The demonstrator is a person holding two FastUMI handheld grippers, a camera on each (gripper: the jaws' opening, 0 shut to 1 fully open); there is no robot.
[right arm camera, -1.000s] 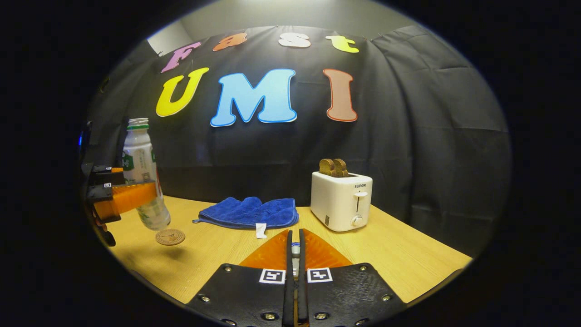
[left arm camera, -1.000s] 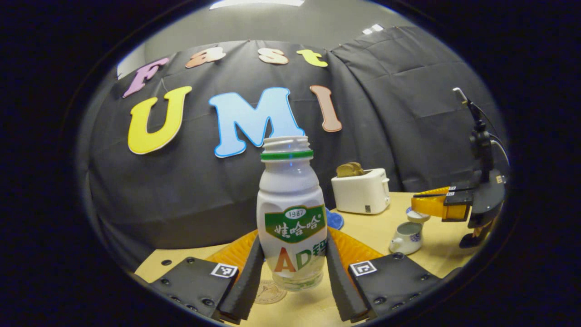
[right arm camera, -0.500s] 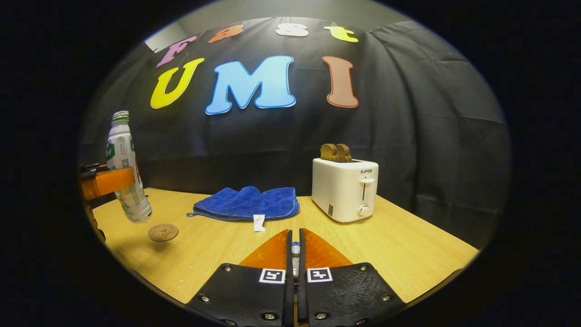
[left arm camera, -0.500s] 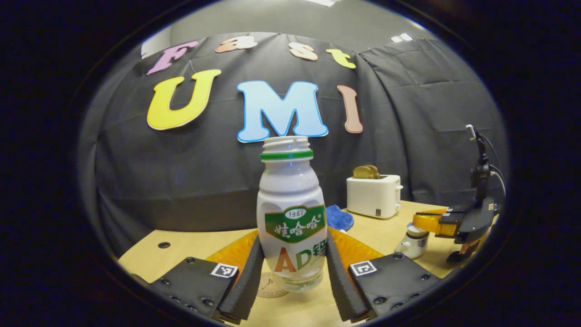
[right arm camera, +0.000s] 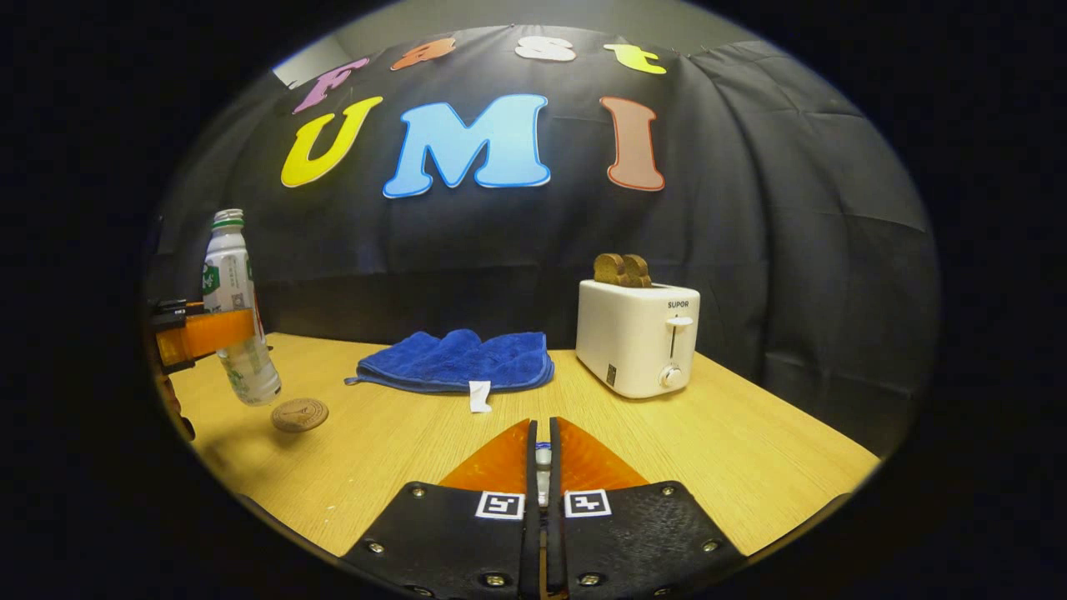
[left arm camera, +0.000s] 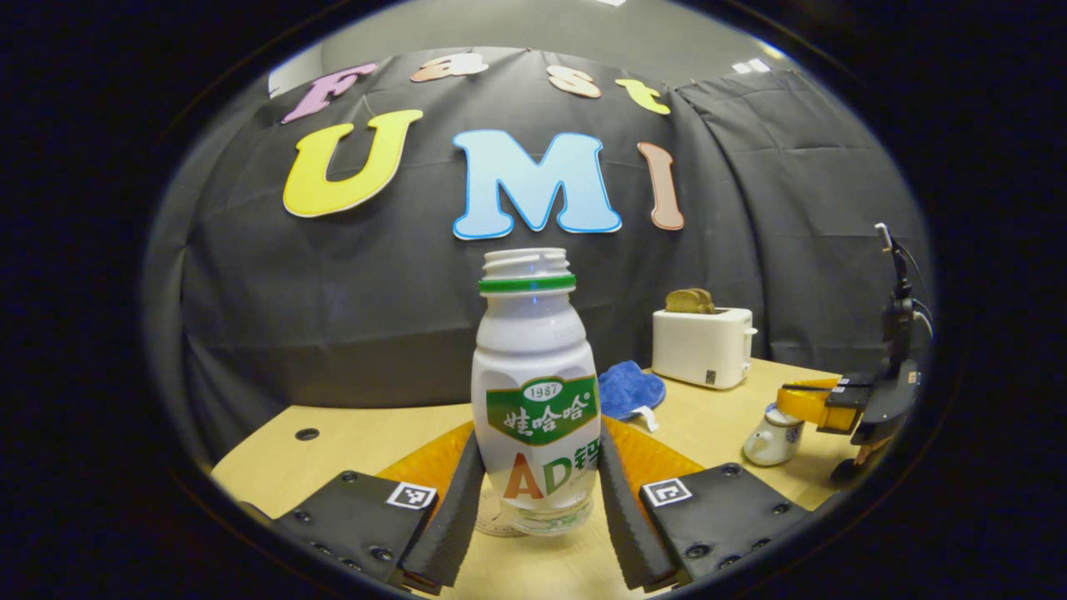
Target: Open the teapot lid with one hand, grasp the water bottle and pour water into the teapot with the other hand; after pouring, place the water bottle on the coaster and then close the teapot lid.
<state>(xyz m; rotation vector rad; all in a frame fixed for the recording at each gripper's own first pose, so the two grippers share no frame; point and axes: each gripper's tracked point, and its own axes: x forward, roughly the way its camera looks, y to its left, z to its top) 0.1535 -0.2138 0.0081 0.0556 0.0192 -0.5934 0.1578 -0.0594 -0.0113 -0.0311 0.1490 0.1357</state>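
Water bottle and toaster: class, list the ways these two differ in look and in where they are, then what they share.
The water bottle is tall, slim and open-necked; the toaster is a squat box with bread in its slots. The water bottle hangs above the table, clamped in the left gripper; the toaster stands on the table, untouched. Both are mainly white and upright.

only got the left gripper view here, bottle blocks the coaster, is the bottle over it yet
observer: Not quite. In the right gripper view the tilted bottle has its base beside the coaster, on the side away from the cloth, not centred over it.
operator: is it touching the table
observer: It looks just off the table, with a shadow beneath it, but I cannot be sure.
operator: whats the right gripper got
observer: The right gripper is shut on a small pale knob, likely the lid's.
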